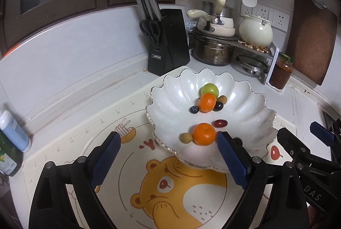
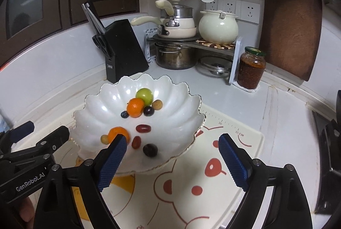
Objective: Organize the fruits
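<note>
A white scalloped bowl (image 1: pixel 245 105) (image 2: pixel 174 114) stands on a bear-print mat. It holds several fruits: a green plum (image 1: pixel 209 89) (image 2: pixel 144 96), two tangerines (image 1: pixel 207 102) (image 1: pixel 204 133) (image 2: pixel 135 107) (image 2: pixel 116 132), a blueberry (image 1: pixel 194 109) (image 2: pixel 124 114), dark grapes (image 1: pixel 218 106) (image 2: pixel 150 150), red dates (image 1: pixel 220 123) (image 2: pixel 143 128) and small longans (image 1: pixel 185 137) (image 2: pixel 157 104). My left gripper (image 1: pixel 168 143) is open and empty at the bowl's near rim. My right gripper (image 2: pixel 173 143) is open and empty over the bowl's near right side.
A black knife block (image 1: pixel 168 41) (image 2: pixel 123 48), stacked pots on a rack (image 1: pixel 215 46) (image 2: pixel 177 52), a cream kettle (image 2: pixel 218 26), a sauce jar (image 1: pixel 281 71) (image 2: pixel 251 67) and a wooden board (image 2: pixel 289 26) line the back. Bottles (image 1: pixel 15 133) stand at the left.
</note>
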`<state>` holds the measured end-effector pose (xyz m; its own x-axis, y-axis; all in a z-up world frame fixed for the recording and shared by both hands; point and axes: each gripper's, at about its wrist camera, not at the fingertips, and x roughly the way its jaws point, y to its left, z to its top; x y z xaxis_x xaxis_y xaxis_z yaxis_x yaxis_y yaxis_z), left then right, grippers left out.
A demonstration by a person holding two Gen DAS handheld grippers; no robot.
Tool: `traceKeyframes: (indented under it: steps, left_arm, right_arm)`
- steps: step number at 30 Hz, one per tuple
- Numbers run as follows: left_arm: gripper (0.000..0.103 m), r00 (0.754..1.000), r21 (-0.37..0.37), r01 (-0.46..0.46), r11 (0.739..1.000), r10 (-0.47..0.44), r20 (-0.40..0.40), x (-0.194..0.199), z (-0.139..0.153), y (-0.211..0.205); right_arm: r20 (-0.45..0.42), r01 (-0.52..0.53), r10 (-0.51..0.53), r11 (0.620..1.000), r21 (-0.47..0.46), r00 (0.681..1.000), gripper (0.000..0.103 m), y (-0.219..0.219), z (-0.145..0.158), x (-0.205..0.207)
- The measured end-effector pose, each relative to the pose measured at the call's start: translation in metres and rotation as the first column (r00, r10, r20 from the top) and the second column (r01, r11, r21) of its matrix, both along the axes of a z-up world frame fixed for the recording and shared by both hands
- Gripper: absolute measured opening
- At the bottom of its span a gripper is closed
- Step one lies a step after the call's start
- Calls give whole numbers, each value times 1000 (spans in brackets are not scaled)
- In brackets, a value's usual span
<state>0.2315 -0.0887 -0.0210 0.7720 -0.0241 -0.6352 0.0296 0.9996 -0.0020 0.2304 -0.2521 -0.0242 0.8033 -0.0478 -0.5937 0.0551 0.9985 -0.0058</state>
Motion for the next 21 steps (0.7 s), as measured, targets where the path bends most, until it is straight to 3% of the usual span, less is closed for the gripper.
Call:
traceKeyframes:
  steps: [5,21]
  left_arm:
    - [97,1000,-6,-6,1000,6,6,-22,2,4]
    - [99,999,-8,-4,1000,5,49,-89,17,5]
  right_arm:
    - [9,2,-2,1000,-1,1000,94,1,2,-18]
    - [58,16,-17,1000,22,998,95,-2,17,-85]
